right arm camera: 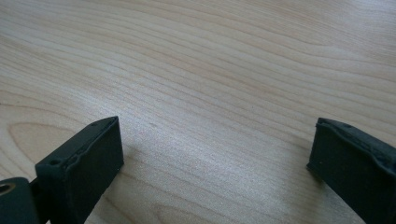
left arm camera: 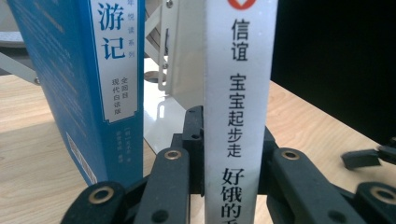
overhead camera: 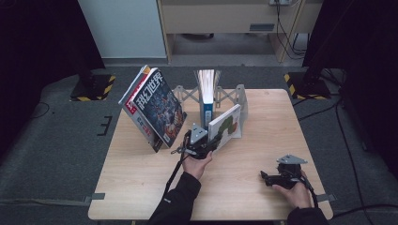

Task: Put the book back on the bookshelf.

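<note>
A thin white picture book point(overhead camera: 226, 124) with black Chinese characters down its spine point(left arm camera: 239, 93) stands tilted on the table, its far end against the metal book rack point(overhead camera: 237, 96). My left gripper point(overhead camera: 210, 143) point(left arm camera: 231, 135) is shut on the spine's lower part, one jaw on each cover. Just left of it a thick blue book point(overhead camera: 207, 96) point(left arm camera: 79, 79) stands upright in the rack. My right gripper point(overhead camera: 265, 178) point(right arm camera: 215, 154) lies low on the wooden table point(right arm camera: 210, 70) at the front right, jaws wide apart and nothing between them.
A large magazine point(overhead camera: 156, 107) with a dark illustrated cover leans steeply at the table's left rear, with other volumes behind it. The folding rack's lattice point(left arm camera: 164, 56) runs behind the books. In the left gripper view, the right gripper point(left arm camera: 373, 156) shows far off.
</note>
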Demonstrator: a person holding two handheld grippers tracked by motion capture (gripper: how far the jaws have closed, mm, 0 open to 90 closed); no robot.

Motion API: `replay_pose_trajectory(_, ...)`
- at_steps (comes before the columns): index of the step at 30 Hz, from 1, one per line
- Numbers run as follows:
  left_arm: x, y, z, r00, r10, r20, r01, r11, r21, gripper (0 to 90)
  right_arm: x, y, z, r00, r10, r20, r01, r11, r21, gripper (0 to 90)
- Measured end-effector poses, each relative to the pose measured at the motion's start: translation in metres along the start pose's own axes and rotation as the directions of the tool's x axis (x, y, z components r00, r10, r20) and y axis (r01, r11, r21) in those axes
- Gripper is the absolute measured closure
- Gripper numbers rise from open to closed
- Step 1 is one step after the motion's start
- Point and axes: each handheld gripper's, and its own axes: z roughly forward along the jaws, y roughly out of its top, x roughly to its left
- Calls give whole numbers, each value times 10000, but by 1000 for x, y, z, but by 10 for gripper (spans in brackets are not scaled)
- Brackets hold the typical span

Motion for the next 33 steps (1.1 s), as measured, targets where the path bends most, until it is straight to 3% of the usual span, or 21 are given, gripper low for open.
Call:
replay_pose_trajectory(5,2,-4,10,9999,-153,-67,153,9999,1,745,0,0,0,10000,1,0,-1,10000,2,31)
replay_pose_trajectory(14,1,-16,27,9993,-27,-370,32,9999,125,744,0,0,0,10000,0,-1,0,10000,1,31)
replay_pose_trajectory(19,-1,-23,29,9989,207,-419,-205,9998,64,742,0,0,0,10000,2,0,-2,10000,0,31)
replay_pose_trajectory(25,-5,-37,29,9977,523,-440,-509,9982,324,739,0,0,0,10000,-9,-17,9,10000,14,32)
replay_pose_trajectory(33,-7,-49,28,9977,505,-446,-474,9966,677,735,0,0,0,10000,-16,-5,16,10000,-3,33)
